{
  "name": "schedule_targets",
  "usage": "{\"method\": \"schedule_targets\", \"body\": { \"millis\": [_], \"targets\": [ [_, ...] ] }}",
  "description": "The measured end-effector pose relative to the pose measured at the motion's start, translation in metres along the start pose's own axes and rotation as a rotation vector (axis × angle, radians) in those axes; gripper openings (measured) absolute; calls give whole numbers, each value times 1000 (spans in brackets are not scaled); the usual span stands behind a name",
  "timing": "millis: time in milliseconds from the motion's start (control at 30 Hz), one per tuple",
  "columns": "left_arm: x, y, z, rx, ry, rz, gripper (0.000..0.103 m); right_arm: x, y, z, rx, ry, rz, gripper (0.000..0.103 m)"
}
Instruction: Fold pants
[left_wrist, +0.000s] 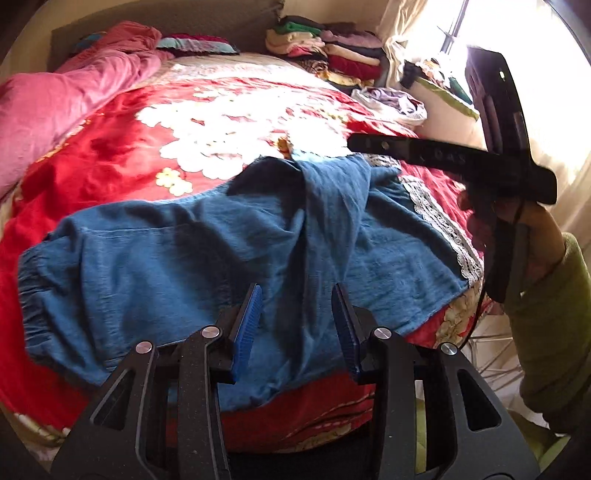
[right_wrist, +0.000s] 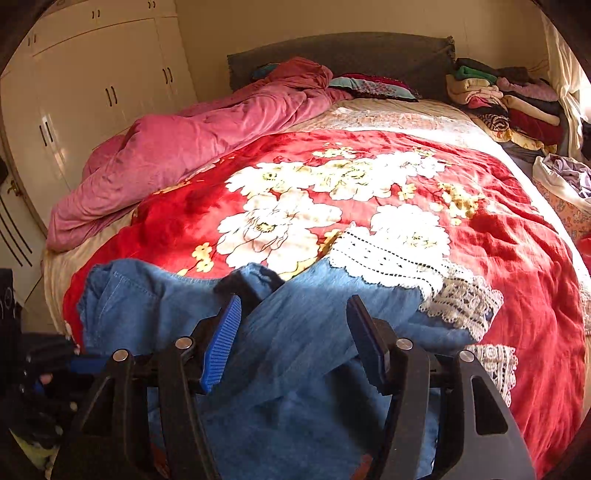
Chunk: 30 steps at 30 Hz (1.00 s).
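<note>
Blue pants (left_wrist: 177, 258) with white lace cuffs lie rumpled across the near end of the bed, elastic waistband at the left, legs to the right. One leg is folded over the other in a ridge. My left gripper (left_wrist: 297, 325) is open just above the pants' near edge, holding nothing. My right gripper (right_wrist: 293, 339) is open over the blue fabric (right_wrist: 314, 317), near the lace cuffs (right_wrist: 391, 262), holding nothing. The right gripper's body, held in a hand, shows at the right of the left wrist view (left_wrist: 491, 166).
The bed has a red floral blanket (right_wrist: 517, 258). A pink duvet (right_wrist: 184, 147) lies along its left side. Stacks of folded clothes (right_wrist: 506, 99) sit at the far right corner. White wardrobes (right_wrist: 92, 92) stand left; a bright window (left_wrist: 517, 37) is right.
</note>
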<state>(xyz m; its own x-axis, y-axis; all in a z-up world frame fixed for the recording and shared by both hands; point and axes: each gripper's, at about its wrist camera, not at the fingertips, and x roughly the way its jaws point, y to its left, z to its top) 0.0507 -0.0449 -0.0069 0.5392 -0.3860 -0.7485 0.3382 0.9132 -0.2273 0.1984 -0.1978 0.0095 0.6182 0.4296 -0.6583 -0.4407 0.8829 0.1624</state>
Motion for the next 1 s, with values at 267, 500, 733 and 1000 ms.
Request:
{"method": "schedule_targets", "body": {
  "millis": [267, 500, 733, 1000],
  "targets": [
    [57, -6, 11, -48, 92, -64, 39, 59, -20, 39, 2, 100, -49, 62],
    [63, -17, 10, -31, 85, -78, 9, 121, -30, 57, 13, 197, -102, 62],
    [60, -15, 6, -44, 69, -102, 9, 159, -52, 58, 22, 255, -150, 36],
    [55, -12, 7, -42, 55, -109, 13, 95, -70, 56, 88, 132, -82, 14]
  ]
}}
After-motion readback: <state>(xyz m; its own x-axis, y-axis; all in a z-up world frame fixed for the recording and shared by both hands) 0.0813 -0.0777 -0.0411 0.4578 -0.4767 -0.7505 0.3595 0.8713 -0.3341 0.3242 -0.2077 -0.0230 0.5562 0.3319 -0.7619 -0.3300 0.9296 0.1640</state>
